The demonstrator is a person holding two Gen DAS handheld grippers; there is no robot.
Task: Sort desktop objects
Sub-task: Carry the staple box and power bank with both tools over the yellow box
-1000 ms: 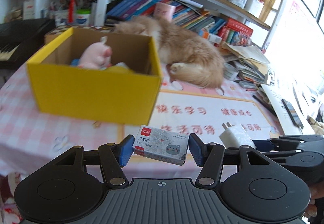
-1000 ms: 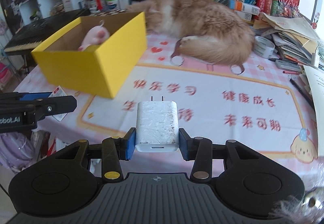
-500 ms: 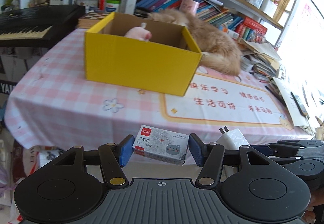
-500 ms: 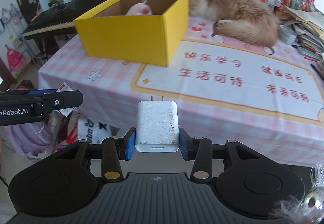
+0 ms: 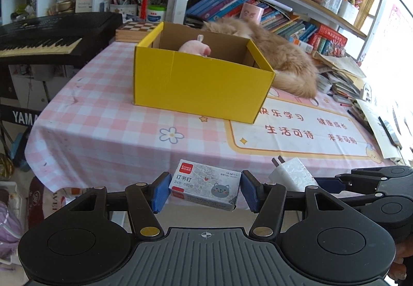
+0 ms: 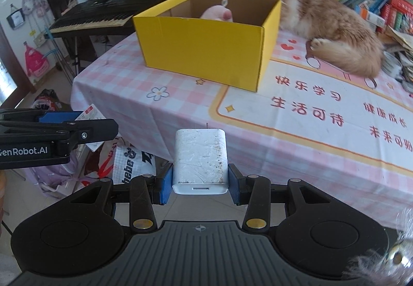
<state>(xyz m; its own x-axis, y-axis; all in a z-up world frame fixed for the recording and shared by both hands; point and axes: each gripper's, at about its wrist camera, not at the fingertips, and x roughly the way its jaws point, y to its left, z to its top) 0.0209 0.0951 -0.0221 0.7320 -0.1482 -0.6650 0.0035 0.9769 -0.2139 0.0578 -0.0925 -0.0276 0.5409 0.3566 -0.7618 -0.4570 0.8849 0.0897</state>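
Observation:
My left gripper (image 5: 204, 191) is shut on a small staples box (image 5: 204, 189) with a grey cat face, held off the table's near edge. My right gripper (image 6: 200, 184) is shut on a white plug-in charger (image 6: 200, 159), prongs pointing away. The charger (image 5: 293, 175) shows to the right in the left wrist view, and the left gripper (image 6: 85, 120) at the left in the right wrist view. An open yellow cardboard box (image 5: 201, 82) stands on the pink checked tablecloth (image 5: 103, 125) with a pink plush toy (image 5: 195, 48) inside. The yellow box (image 6: 206, 45) lies well ahead of both grippers.
A fluffy orange cat (image 5: 281, 53) lies behind the box, (image 6: 330, 22) by bookshelves. A black keyboard (image 5: 51, 38) stands left of the table. Stacked papers and pens (image 5: 343, 76) crowd the table's right side. A printed mat (image 6: 322, 110) covers the front right. Bags (image 6: 129, 159) sit on the floor below.
Both grippers have drawn back from the table with their objects still held. The yellow box and cat now look farther off, and the table's front edge and floor have come into view.

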